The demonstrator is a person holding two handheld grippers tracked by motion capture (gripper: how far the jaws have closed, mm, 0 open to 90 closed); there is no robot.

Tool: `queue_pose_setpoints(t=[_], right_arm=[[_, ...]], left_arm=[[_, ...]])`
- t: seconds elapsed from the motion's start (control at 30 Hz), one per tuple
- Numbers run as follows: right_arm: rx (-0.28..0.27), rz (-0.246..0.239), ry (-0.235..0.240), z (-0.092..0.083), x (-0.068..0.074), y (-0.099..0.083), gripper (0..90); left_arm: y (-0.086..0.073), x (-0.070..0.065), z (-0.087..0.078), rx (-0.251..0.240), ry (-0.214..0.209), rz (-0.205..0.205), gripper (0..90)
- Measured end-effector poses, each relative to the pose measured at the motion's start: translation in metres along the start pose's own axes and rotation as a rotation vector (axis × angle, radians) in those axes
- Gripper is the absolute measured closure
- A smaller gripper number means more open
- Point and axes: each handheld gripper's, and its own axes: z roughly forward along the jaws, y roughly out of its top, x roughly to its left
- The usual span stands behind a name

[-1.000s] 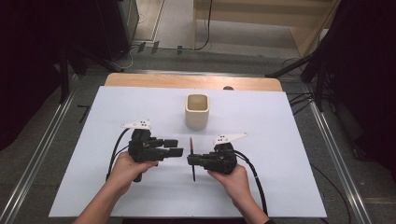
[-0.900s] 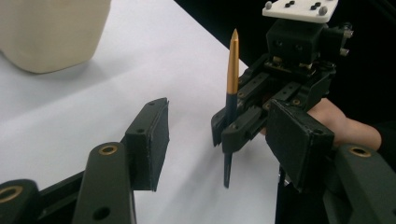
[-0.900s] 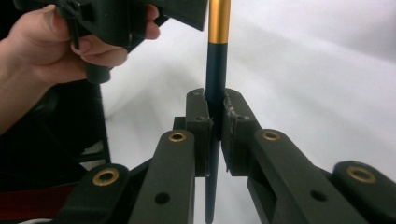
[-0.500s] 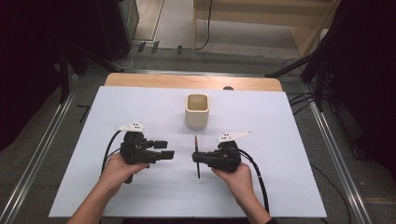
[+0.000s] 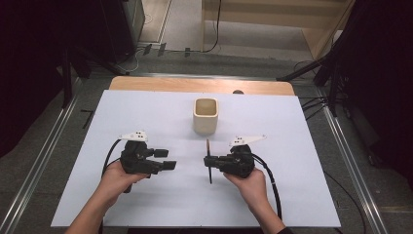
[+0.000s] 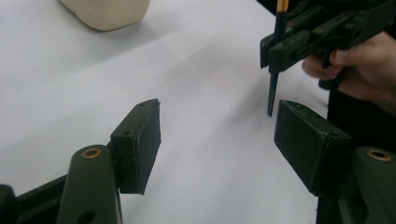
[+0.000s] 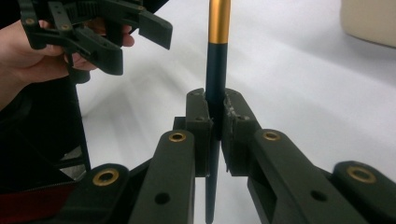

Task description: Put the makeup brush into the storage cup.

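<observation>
A thin dark stick with a gold band [image 5: 209, 163] stands across the jaws of my right gripper [image 5: 213, 161], which is shut on it below the band [image 7: 217, 56]. Its lower end [image 6: 272, 95] hangs just above the white sheet. My left gripper [image 5: 170, 165] lies a hand's width to the left of the stick and points at it. Its pads [image 6: 144, 135] stand wide apart with nothing between them, and its jaws have just been opening. A cream square cup [image 5: 205, 116] stands upright beyond both grippers, apart from them.
A white sheet [image 5: 146, 112] covers the table, with a wooden strip [image 5: 160, 84] bare along the far edge. Metal rails [image 5: 44, 161] run along both sides on the floor. Cables trail from each gripper toward the person's forearms [image 5: 97, 209].
My left gripper has drawn back to the left, away from the stick, and its jaws stand wider. The right gripper holds the stick in nearly the same place.
</observation>
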Motion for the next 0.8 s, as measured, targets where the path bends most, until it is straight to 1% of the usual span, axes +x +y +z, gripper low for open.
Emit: queue_pose_setpoints(t=[0.13, 0.17, 0.2, 0.23, 0.3, 0.37, 0.53, 0.6, 0.67, 0.7, 0.8], right_arm=[[0.002, -0.007, -0.012, -0.002, -0.001, 0.002, 83.4], [0.002, -0.007, -0.016, -0.002, 0.0, 0.002, 83.4], [0.003, -0.008, -0.021, -0.003, 0.0, 0.003, 83.4], [0.002, -0.009, -0.022, -0.003, 0.0, 0.004, 83.5], [0.001, -0.013, -0.027, -0.004, 0.0, 0.005, 83.4], [0.002, -0.012, -0.03, -0.005, -0.001, 0.006, 83.5], [-0.002, -0.015, -0.039, -0.007, -0.002, 0.008, 83.4], [-0.002, -0.016, -0.043, -0.007, -0.003, 0.009, 83.4], [-0.003, -0.017, -0.045, -0.008, -0.003, 0.01, 83.4], [-0.004, -0.02, -0.045, -0.008, -0.004, 0.011, 83.5], [-0.005, -0.019, -0.049, -0.008, -0.004, 0.011, 83.4]], left_arm=[[-0.004, 0.0, -0.003, 0.018, 0.024, 0.026, 32.1], [-0.005, 0.001, -0.004, 0.028, 0.034, 0.041, 32.0], [-0.006, 0.0, -0.005, 0.029, 0.039, 0.044, 31.7], [-0.007, 0.001, -0.006, 0.035, 0.045, 0.057, 31.2], [-0.009, 0.001, -0.007, 0.04, 0.051, 0.065, 31.0], [-0.01, 0.001, -0.008, 0.038, 0.057, 0.069, 30.7], [-0.013, 0.001, -0.012, 0.046, 0.081, 0.104, 29.6], [-0.014, 0.0, -0.013, 0.044, 0.092, 0.112, 29.3], [-0.016, 0.0, -0.014, 0.05, 0.101, 0.128, 29.2], [-0.016, 0.0, -0.015, 0.054, 0.113, 0.138, 29.0], [-0.019, -0.001, -0.015, 0.082, 0.135, 0.179, 28.6]])
